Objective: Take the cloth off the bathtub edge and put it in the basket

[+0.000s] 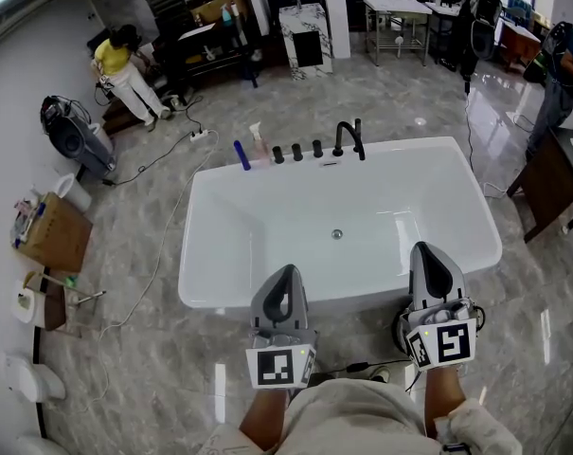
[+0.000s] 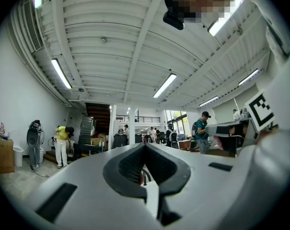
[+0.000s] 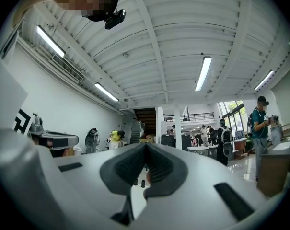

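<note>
A white bathtub (image 1: 199, 254) fills the middle of the head view, empty inside, with a black faucet (image 1: 349, 138) on its far rim. I see no cloth on any part of the rim and no basket in any view. My left gripper (image 1: 284, 273) sits at the near rim, its jaw tips together with nothing between them, which the left gripper view (image 2: 145, 145) confirms. My right gripper (image 1: 426, 250) reaches over the near right rim. It is shut and empty too, as the right gripper view (image 3: 145, 144) shows. Both point about level across the room.
A blue item (image 1: 241, 154) and a pale bottle (image 1: 258, 142) stand on the tub's far rim beside black knobs. A cardboard box (image 1: 54, 232) and a cable lie on the floor at left. A wooden table (image 1: 551, 183) stands right. A dark object (image 1: 400, 335) lies by my feet.
</note>
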A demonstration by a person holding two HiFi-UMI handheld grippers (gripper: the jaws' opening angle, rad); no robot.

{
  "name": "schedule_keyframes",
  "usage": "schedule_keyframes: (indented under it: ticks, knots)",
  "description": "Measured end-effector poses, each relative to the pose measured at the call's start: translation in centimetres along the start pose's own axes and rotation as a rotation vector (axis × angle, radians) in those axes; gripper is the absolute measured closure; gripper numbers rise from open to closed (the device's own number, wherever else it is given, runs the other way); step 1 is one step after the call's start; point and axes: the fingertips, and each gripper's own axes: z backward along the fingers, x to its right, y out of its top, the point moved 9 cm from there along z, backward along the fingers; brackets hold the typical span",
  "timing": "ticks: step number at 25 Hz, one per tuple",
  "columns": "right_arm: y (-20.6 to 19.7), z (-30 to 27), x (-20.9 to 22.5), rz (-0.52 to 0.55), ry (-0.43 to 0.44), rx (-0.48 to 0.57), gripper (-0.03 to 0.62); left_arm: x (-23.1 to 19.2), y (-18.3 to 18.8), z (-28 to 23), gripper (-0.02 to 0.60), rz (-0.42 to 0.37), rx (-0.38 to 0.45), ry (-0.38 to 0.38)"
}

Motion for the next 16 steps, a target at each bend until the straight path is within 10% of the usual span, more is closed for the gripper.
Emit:
schedule_keyframes:
  ticks: [16]
  knots:
    - [0.24, 0.35, 0.15, 0.025, -0.007, -0.005, 0.605, 0.61, 0.08, -0.28, 0.586, 0.009, 0.002, -0.014]
